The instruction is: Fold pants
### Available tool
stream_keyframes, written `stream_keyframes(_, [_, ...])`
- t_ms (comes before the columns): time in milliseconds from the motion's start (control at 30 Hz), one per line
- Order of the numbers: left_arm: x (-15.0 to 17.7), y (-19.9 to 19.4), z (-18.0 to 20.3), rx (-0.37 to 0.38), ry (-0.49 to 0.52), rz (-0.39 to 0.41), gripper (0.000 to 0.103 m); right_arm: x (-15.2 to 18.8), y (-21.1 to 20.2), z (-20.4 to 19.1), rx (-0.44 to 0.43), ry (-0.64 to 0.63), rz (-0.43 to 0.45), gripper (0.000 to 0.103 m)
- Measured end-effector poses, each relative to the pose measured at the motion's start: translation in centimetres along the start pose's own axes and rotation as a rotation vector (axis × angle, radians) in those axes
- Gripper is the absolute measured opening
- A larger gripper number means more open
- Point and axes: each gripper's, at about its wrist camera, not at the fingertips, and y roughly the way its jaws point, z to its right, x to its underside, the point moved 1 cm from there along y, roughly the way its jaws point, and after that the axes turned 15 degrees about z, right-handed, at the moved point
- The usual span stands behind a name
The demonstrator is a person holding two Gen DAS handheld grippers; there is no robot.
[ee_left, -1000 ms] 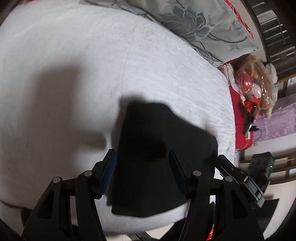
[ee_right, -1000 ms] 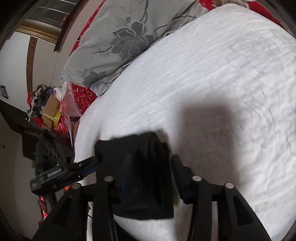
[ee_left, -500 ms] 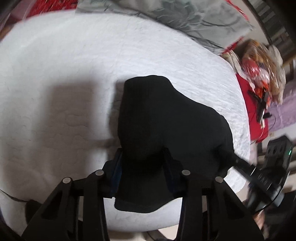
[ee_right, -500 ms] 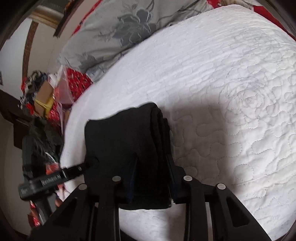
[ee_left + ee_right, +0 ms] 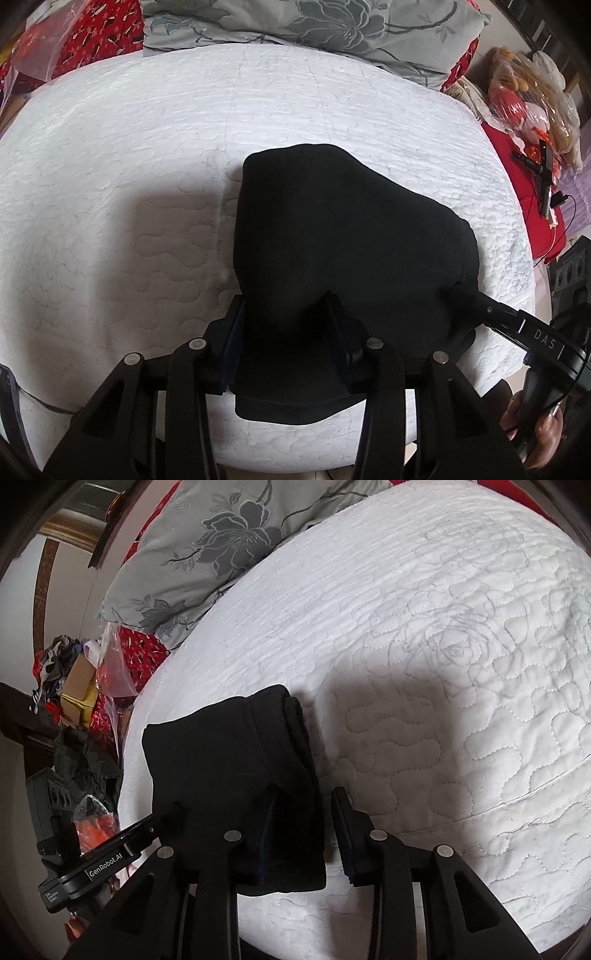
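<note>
The black pants (image 5: 332,229) lie folded into a thick bundle near the front edge of the white quilted mattress (image 5: 129,184). My left gripper (image 5: 286,317) pinches the bundle's near left part; cloth fills the gap between its pads while the jaws are opening slightly. In the right wrist view the pants (image 5: 214,746) sit to the left. My right gripper (image 5: 306,801) straddles their right edge and its jaws are opening. One of its fingers is sunk in the cloth; the other finger (image 5: 345,823) stands clear, with white mattress showing in between.
A grey flowered pillow (image 5: 332,26) lies at the far edge of the mattress (image 5: 443,664). Red bedding and a bagged plush toy (image 5: 528,92) are off to the right, by a power strip (image 5: 572,266). A hand (image 5: 532,424) holds the right gripper's handle. Boxes and clutter (image 5: 77,686) sit left.
Both grippers narrowed from wide open onto the pants. The left one shifted and rolled, and the cloth bunched into a hump. The right jaws have since parted a little.
</note>
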Motion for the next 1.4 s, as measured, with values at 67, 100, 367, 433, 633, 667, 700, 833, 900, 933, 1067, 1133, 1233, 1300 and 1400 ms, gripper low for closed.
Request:
stream_keyframes(67, [-0.4, 0.2, 0.0, 0.01, -0.008, -0.008, 0.042, -0.1, 0.1, -0.3, 0.003, -0.005, -0.003, 0.035])
stream_keyframes(100, [-0.6, 0.1, -0.2, 0.019, -0.014, -0.015, 0.042, -0.1, 0.1, -0.4, 0.004, -0.004, -0.006, 0.035])
stream_keyframes(367, [-4.4, -0.8, -5.5, 0.064, -0.17, 0.033, 0.066, -3.3, -1.7, -1.1, -0.051, 0.031, 0.102, 0.05])
stream_keyframes(433, [-5.0, 0.1, -5.9, 0.104, -0.206, -0.004, 0.066, -4.0, -1.1, -1.2, -0.037, 0.032, 0.101, 0.051])
stream_keyframes(633, [-5.9, 3.5, -3.5, 0.085, -0.157, -0.075, 0.066, -3.8, 2.4, -2.4, 0.002, -0.014, 0.045, 0.05])
stream_keyframes(667, [-6.2, 3.9, -3.1, 0.066, -0.139, -0.071, 0.065, -3.7, 2.9, -2.7, 0.002, -0.034, 0.034, 0.039])
stream_keyframes(700, [-6.4, 4.3, -2.9, 0.058, -0.128, -0.064, 0.064, -3.6, 3.0, -2.9, 0.011, -0.055, 0.038, 0.035])
stream_keyframes(833, [-6.2, 6.1, -2.3, 0.049, -0.141, -0.102, 0.064, -4.3, 1.7, -1.6, -0.005, 0.0, 0.101, 0.03])
stream_keyframes(900, [-6.0, 5.8, -2.1, 0.036, -0.125, -0.083, 0.064, -3.7, 2.7, 0.0, 0.031, 0.026, 0.054, 0.031])
stream_keyframes(933, [-6.0, 5.4, -2.0, 0.037, -0.116, -0.072, 0.064, -3.5, 3.0, 0.4, 0.022, 0.042, 0.045, 0.031])
stream_keyframes(1067, [-5.7, 2.9, -3.1, 0.083, -0.107, -0.046, 0.064, -3.8, 1.9, 0.1, -0.013, 0.058, 0.046, 0.042])
stream_keyframes(1133, [-4.7, 1.5, -4.0, 0.132, -0.125, -0.036, 0.064, -3.4, 0.7, -0.2, -0.048, 0.039, 0.04, 0.043])
stream_keyframes(1233, [-2.7, 1.1, -4.9, 0.195, -0.166, -0.068, 0.064, -2.4, -0.2, -0.2, -0.065, 0.031, 0.027, 0.048])
stream_keyframes(1300, [-1.4, 1.5, -5.0, 0.205, -0.19, -0.095, 0.064, -1.5, -0.5, 0.0, -0.057, 0.031, 0.015, 0.048])
stream_keyframes(1400, [0.1, 2.4, -4.3, 0.177, -0.157, -0.087, 0.065, -0.2, 0.1, 0.2, -0.053, 0.039, -0.021, 0.048])
